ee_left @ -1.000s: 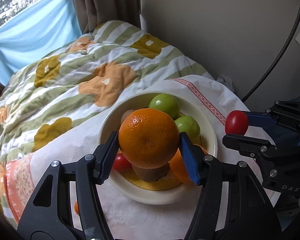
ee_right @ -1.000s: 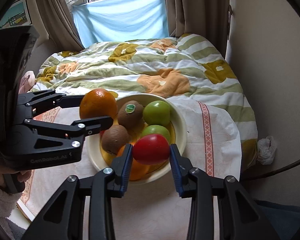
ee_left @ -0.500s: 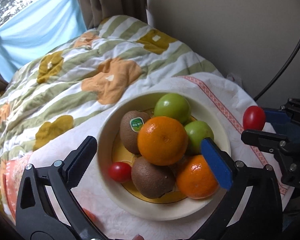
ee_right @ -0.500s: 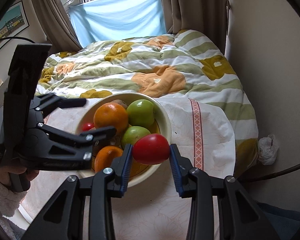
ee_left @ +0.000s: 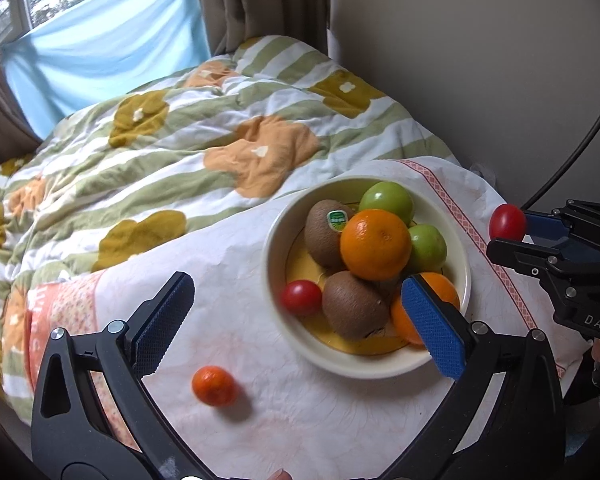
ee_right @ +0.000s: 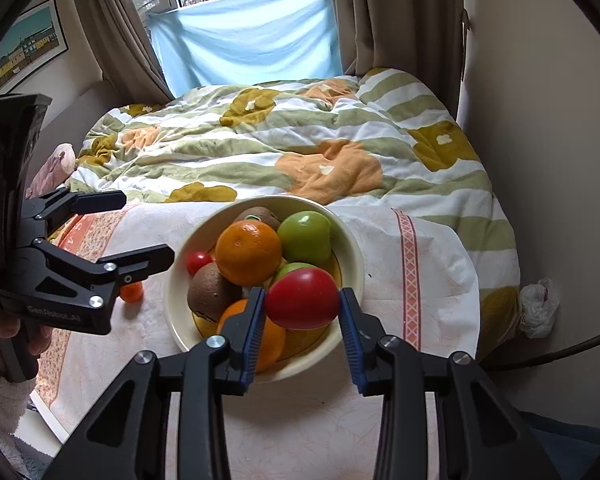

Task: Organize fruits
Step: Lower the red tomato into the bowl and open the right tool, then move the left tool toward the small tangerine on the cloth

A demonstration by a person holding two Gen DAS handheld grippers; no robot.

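Observation:
A cream bowl (ee_left: 276, 240) (ee_right: 176, 292) on the white cloth holds a large orange (ee_left: 375, 243) (ee_right: 248, 252) on top, two kiwis, two green apples, a second orange and a small red tomato (ee_left: 301, 297) (ee_right: 198, 261). A small mandarin (ee_left: 214, 385) (ee_right: 132, 291) lies on the cloth left of the bowl. My left gripper (ee_left: 296, 328) (ee_right: 134, 236) is open wide and empty, left of and above the bowl. My right gripper (ee_right: 302, 310) is shut on a red tomato (ee_right: 302, 298) (ee_left: 507, 222), held over the bowl's near right edge.
The white cloth (ee_left: 228, 248) covers a small table against a bed with a striped floral quilt (ee_left: 180, 128). A wall and a black cable (ee_left: 572, 152) stand to the right. A crumpled white bag (ee_right: 538, 308) lies on the floor. A hand in a fluffy sleeve (ee_right: 0, 396) holds the left gripper.
My left gripper has opened, let the large orange go onto the pile in the bowl, and pulled back to the left. The right gripper has kept its hold on the red tomato.

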